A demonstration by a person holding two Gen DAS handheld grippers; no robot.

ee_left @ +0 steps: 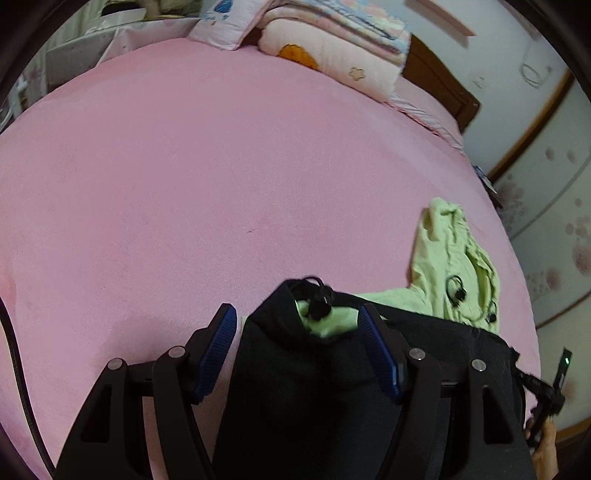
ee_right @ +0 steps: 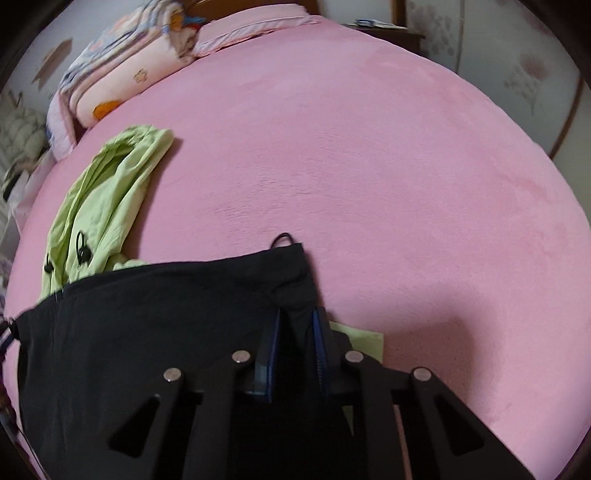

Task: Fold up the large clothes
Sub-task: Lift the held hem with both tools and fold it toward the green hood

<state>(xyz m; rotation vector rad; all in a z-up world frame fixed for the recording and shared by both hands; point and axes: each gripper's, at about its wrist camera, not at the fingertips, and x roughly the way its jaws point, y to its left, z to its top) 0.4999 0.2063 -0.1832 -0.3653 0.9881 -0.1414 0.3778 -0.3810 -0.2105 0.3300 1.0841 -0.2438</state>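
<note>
I work on a bed with a pink cover (ee_left: 184, 177), and a large black garment (ee_right: 147, 317) lies in front of me on it. The garment has a light green inside; its green hood (ee_left: 454, 258) sticks out from under the black cloth and lies flat on the cover, with small black cord stoppers on it.

My left tongs (ee_left: 298, 339) stand wide. One corner of the black garment, with a black cord knot (ee_left: 317, 299) and a bit of green lining, lies between the blue pads (ee_left: 218, 350), but the pads do not press on it; I see pink cover between the left pad and the cloth.

My right tongs (ee_right: 297, 343) are narrow. A fold of the black cloth near the other corner is between the two pads and they pinch it. A small black loop (ee_right: 282, 240) stands out at the edge of this corner, and a piece of green cloth (ee_right: 362, 341) shows just beside the right finger.

At the head of the bed, folded quilts (ee_left: 332, 48) and a pillow (ee_left: 225, 22) are stacked, well apart from the garment.
</note>
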